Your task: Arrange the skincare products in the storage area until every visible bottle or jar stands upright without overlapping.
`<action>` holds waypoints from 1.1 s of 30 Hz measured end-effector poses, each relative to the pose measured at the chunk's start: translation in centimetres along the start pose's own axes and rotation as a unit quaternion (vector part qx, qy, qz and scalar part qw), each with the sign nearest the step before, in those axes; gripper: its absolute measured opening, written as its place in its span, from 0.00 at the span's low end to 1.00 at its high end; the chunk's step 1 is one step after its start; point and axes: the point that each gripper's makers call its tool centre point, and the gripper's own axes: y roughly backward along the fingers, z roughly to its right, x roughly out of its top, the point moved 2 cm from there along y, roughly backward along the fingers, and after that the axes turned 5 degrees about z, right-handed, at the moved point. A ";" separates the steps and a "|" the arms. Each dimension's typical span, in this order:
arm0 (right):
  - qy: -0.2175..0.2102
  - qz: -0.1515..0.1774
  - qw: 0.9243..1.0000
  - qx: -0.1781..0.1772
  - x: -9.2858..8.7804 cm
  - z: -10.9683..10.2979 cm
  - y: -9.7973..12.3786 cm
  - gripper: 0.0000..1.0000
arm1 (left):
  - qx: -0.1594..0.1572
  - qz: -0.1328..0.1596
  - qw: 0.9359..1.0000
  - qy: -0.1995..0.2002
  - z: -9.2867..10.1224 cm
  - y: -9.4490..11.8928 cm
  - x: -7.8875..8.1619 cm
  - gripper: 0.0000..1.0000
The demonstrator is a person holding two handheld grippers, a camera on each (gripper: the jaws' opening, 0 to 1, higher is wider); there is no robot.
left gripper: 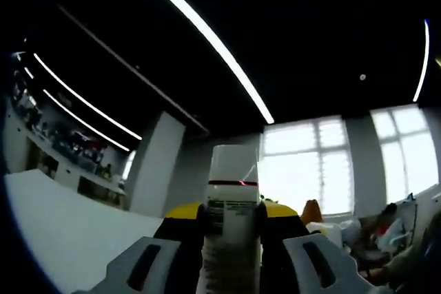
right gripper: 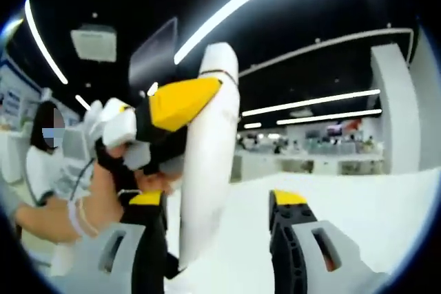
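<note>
Left gripper view: my left hand-held gripper (left gripper: 231,228) clamps white bottle (left gripper: 233,197), 6 o'clock. Right hand-held gripper (right gripper: 219,228) spread apart, bottle (right gripper: 207,170) between jaws.

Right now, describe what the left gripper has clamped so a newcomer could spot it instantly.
Start from the bright windows in the left gripper view; in front of them the left gripper, yellow-tipped and black, is shut on a tall white plastic bottle. In the right gripper view the same bottle rises between the open right gripper. Its thin dark-red band under the cap and its printed label mark it out.
</note>
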 end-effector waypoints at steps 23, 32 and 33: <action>0.248 -0.081 0.953 -0.155 2.5 6.3 4.5 0.09 | 0.084 0.085 0.969 -0.216 -4.6 0.8 2.4 0.83; 0.523 -0.114 0.810 -0.239 5.4 9.2 6.0 0.10 | 0.107 0.001 0.912 -0.396 -5.9 0.2 -0.7 0.98; 0.554 -0.120 0.789 -0.236 5.3 8.9 6.1 0.10 | 0.109 -0.008 0.898 -0.427 -5.8 0.2 -0.8 1.00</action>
